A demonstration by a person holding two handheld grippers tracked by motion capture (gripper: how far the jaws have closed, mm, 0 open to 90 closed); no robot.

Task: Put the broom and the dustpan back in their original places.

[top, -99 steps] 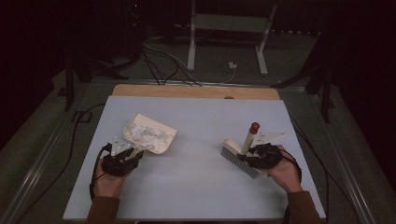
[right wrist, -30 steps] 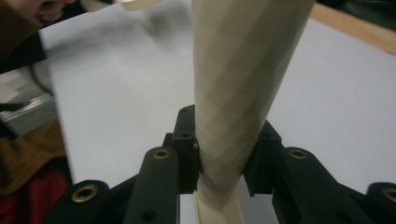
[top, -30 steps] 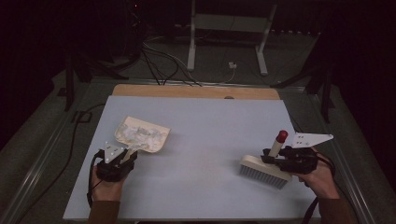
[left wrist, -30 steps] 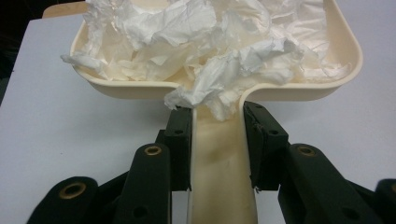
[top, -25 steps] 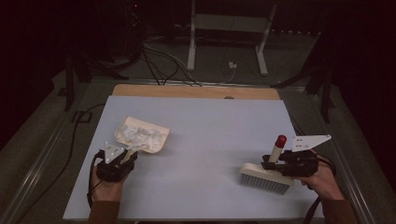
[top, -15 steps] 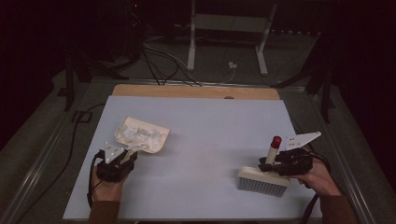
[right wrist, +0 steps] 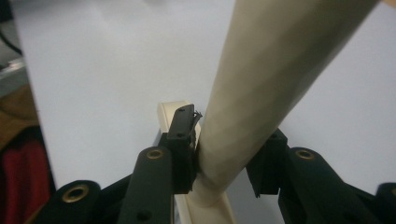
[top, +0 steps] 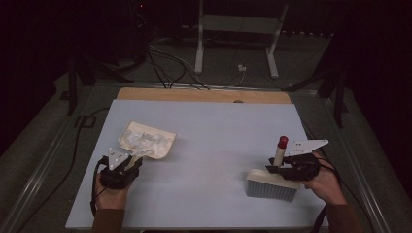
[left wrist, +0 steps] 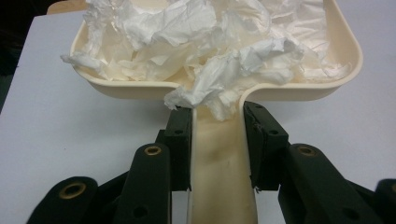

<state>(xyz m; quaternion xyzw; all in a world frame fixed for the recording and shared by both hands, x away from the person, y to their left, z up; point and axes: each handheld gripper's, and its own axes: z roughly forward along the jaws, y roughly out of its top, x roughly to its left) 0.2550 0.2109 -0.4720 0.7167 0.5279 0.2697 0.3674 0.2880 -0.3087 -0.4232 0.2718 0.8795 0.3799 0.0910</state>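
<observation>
From the high view the left gripper (top: 127,165) has the cream dustpan (top: 145,141) by its handle, pan flat on the pale blue table (top: 209,126) with crumpled tissue (top: 141,141) already piled in it; over on the right side the right gripper (top: 279,170) holds the brush (top: 272,182), bristle block down on the table, red-tipped handle sticking up. Left gripper view: jaws clamped snug on the dustpan handle (left wrist: 219,163), tissue spilling over the neck. Right gripper view: jaws have just been opening a touch, but the brush handle (right wrist: 261,93) is between them and looks gripped. I'd guess the sweeping's basically done, so next is probably lifting the pan level to avoid dumping the tissue.
</observation>
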